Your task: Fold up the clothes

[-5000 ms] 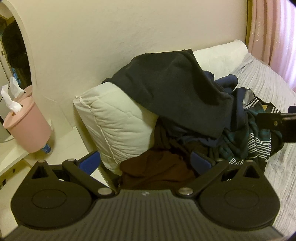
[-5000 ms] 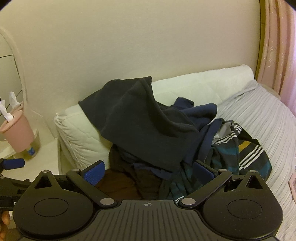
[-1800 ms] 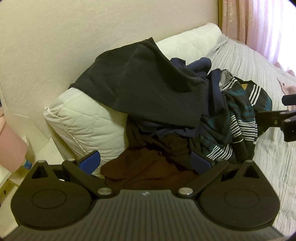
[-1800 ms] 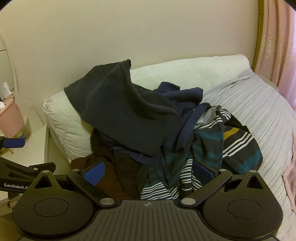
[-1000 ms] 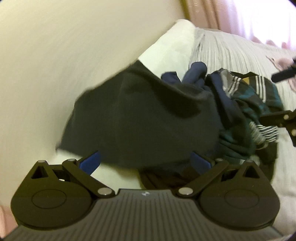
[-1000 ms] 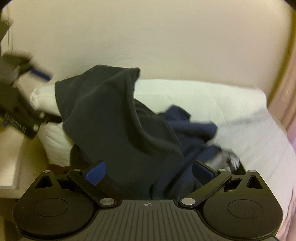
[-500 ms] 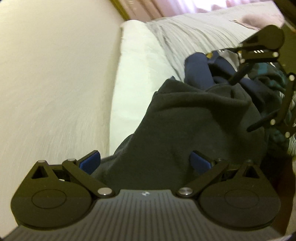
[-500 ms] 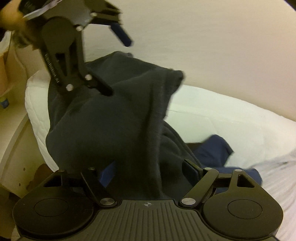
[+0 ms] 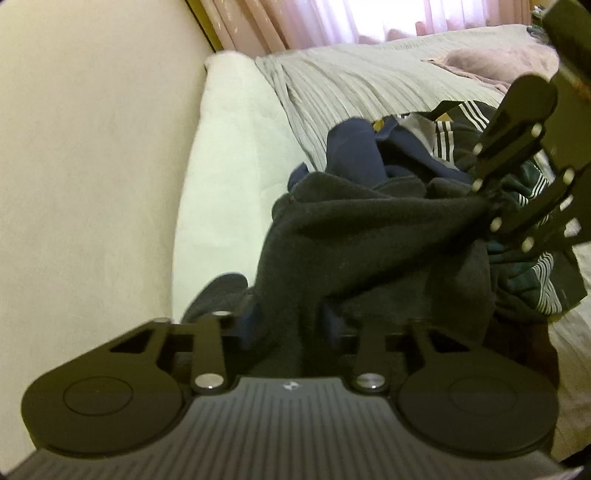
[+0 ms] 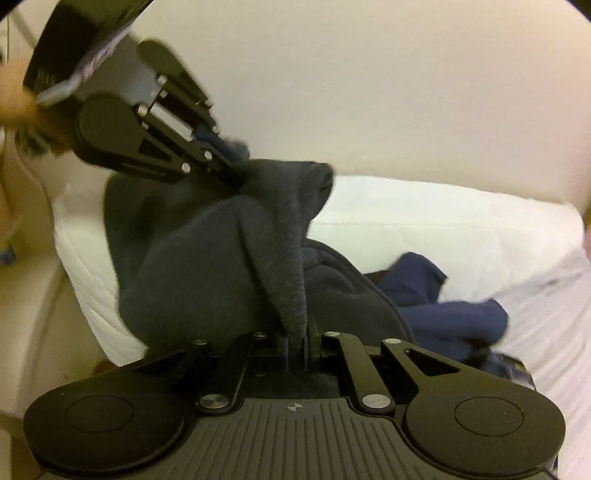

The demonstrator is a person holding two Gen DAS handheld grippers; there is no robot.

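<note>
A grey ribbed bedspread [image 9: 369, 85] runs toward pink curtains [image 9: 295, 22] at 12 o'clock in the left wrist view, with a white pillow [image 9: 229, 155] along the cream wall [image 9: 92, 147] at 9 o'clock. On the bed lies a heap of clothes: a navy garment [image 10: 443, 306] and a striped teal one [image 9: 535, 273] at 3 o'clock. Topmost is the dark charcoal fleece [image 9: 369, 240], stretched between both tools. The left gripper [image 9: 291, 325] is closed on one bunched edge of it; the right gripper [image 10: 295, 345], jaws pinched nearly together, clamps another fold at 6 o'clock in its own view.
</note>
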